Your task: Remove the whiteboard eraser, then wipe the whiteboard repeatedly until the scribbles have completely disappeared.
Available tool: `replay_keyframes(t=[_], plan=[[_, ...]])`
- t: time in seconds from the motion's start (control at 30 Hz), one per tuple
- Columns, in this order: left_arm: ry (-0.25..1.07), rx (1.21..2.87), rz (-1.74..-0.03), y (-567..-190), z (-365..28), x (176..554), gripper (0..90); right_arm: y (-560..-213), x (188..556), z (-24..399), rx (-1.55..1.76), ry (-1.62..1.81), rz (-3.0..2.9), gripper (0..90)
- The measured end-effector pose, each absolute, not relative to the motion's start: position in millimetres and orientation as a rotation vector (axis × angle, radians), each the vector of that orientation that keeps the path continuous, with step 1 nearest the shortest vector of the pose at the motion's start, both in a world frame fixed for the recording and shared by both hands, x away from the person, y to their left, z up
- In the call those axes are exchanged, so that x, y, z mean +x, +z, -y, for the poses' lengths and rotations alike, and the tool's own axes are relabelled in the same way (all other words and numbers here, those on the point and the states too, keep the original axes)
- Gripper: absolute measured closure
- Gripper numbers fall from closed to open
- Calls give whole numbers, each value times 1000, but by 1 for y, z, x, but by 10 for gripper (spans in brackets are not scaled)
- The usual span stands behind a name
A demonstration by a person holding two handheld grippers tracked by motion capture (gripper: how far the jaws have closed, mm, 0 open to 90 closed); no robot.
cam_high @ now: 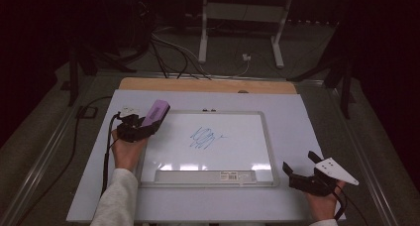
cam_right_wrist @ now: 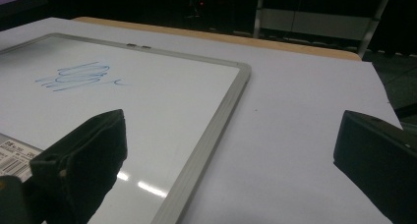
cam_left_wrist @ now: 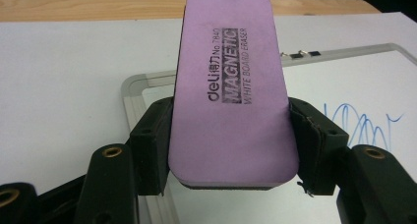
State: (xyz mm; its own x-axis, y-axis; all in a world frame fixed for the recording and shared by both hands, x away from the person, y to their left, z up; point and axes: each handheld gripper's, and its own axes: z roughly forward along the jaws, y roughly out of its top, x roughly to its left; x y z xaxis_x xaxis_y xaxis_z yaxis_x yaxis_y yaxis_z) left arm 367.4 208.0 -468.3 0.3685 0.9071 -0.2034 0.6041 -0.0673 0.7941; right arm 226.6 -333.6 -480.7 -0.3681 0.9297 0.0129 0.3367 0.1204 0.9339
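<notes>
Over the left edge of the white, grey-framed whiteboard [cam_high: 208,146] the left tongs [cam_high: 148,124] hold a purple rectangular foam whiteboard eraser [cam_left_wrist: 231,86], clamped across its short sides with the printed face up and the dark felt underneath. The eraser looks raised off the surface, near the board's top-left corner, well apart from the blue marker scribble [cam_high: 203,138] in the board's middle. At the lower right of the pale counter [cam_high: 307,127], the right tongs [cam_high: 302,174] rest beside the board's frame, jaws wide with nothing between them. By my judgement the pick-up is done and the carry to the mark is in hand. The next move calls for bringing the eraser across to the scribble, lowering it felt-side flat, and rubbing across the lines with steady pressure, perhaps while the free tongs steady the frame.
</notes>
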Motion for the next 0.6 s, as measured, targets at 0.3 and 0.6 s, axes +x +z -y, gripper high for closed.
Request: replay_keyframes(t=[0.3,0.6], plan=[[448,1795,-1282,-466,-195,362,417,-480,226,334,1226,1243,-1790,0],[437,1848,-1233,-468,-179,356,417,-480,226,333,1224,1243,-1796,0]])
